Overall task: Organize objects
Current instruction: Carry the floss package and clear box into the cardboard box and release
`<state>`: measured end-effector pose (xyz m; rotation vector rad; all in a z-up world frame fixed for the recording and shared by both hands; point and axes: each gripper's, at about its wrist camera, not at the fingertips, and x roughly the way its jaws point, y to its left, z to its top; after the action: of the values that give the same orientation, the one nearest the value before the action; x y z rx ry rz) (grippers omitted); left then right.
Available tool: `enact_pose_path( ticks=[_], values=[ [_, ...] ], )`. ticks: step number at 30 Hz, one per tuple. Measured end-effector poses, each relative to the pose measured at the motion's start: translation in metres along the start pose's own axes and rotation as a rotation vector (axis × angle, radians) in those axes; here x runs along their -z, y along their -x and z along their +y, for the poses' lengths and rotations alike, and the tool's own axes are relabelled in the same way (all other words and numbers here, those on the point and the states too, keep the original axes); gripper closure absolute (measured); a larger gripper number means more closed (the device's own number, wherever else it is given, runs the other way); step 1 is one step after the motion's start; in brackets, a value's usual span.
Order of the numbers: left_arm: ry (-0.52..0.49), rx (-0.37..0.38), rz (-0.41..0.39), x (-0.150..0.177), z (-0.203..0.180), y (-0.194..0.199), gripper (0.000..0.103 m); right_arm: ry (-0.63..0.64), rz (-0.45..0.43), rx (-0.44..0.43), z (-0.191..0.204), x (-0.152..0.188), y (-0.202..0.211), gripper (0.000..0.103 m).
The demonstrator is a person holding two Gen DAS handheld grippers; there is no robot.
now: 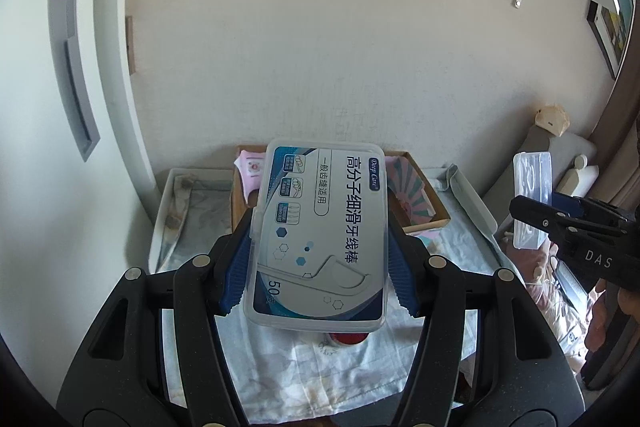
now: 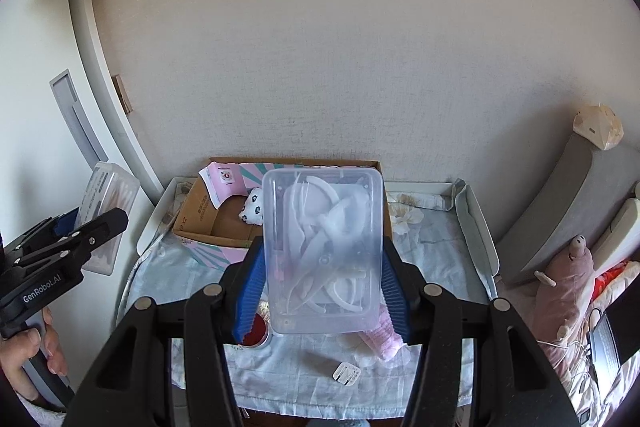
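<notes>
My left gripper [image 1: 320,239] is shut on a labelled floss-pick box [image 1: 320,235], held flat above the table with its blue-and-white label up. It also shows in the right wrist view [image 2: 106,215], at the far left. My right gripper [image 2: 322,263] is shut on a clear plastic box of white floss picks [image 2: 322,247], held above the table. In the left wrist view that box [image 1: 532,199] is seen edge-on at the right. A cardboard box [image 2: 208,215] lies open at the back of the table, holding a pink leaflet [image 2: 226,179] and a small patterned pouch [image 2: 253,211].
The table [image 2: 432,251] has a pale floral cloth and raised white side rails. On it lie a red-lidded tin [image 2: 256,333], a pink fluffy item [image 2: 384,339] and a small white plug-like piece [image 2: 347,374]. A grey sofa with a pink plush toy [image 2: 568,283] stands right.
</notes>
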<state>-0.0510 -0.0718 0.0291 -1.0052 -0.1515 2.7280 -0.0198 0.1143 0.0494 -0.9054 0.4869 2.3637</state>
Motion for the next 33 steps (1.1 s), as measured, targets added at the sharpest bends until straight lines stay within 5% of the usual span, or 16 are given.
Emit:
enact_pose_path(
  ticks=[17,24,33],
  values=[
    [0.019,-0.015,0.079,-0.064,0.012,-0.101,0.047,0.085,0.015,-0.046,-0.023,-0.082,-0.087,0.053],
    [0.010,0.007,0.202,-0.080,0.008,-0.185,0.047,0.181,0.131,-0.075,-0.027,-0.097,-0.157,0.053],
    [-0.030,0.022,0.412,-0.051,-0.002,-0.280,0.047,0.224,0.378,-0.142,-0.027,-0.057,-0.249,0.054]
  ],
)
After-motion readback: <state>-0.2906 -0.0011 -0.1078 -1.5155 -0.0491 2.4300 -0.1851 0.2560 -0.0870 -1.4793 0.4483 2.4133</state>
